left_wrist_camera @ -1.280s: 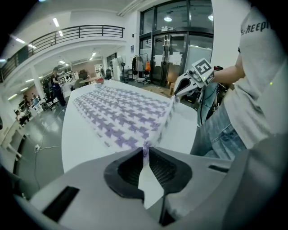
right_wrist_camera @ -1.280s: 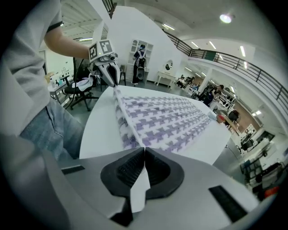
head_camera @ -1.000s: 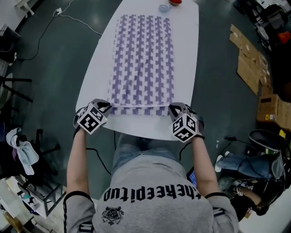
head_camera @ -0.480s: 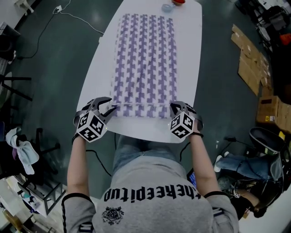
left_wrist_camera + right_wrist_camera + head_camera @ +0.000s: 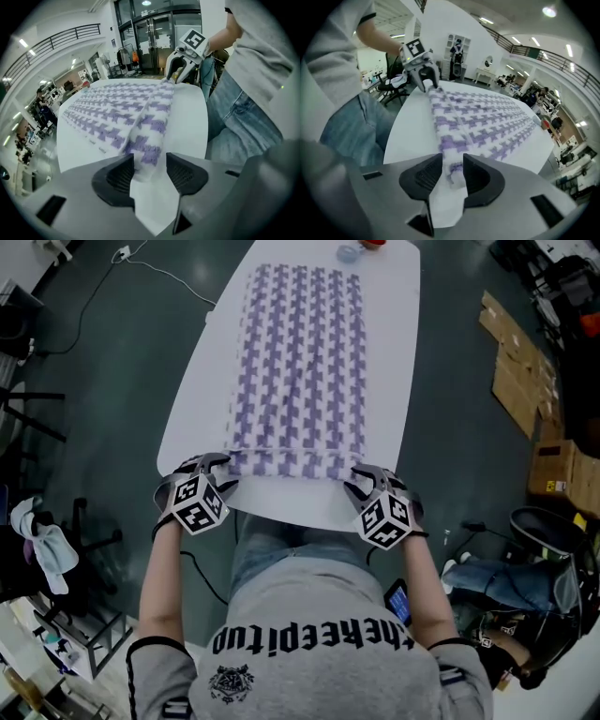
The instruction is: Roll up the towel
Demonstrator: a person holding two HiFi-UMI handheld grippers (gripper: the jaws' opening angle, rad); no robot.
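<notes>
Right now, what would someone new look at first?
The long purple-and-white patterned towel spread along the white table. At its near end, where a roll has begun, the left gripper and right gripper sit at the two corners; their jaws have just been opening, with the rolled edge between them.

The towel [image 5: 298, 362] lies lengthwise on the tabletop [image 5: 389, 409], rolled end nearest the person [image 5: 309, 634]; cardboard [image 5: 514, 362] lies on the floor [image 5: 122, 381], right.

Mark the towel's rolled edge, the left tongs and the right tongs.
towel's rolled edge [image 5: 286, 463], head view, middle of the roll.
left tongs [image 5: 150, 161], left gripper view, midway between fingertips; jaws just opened, roll between them.
right tongs [image 5: 452, 161], right gripper view, midway between fingertips; jaws just opened, roll between them.
</notes>
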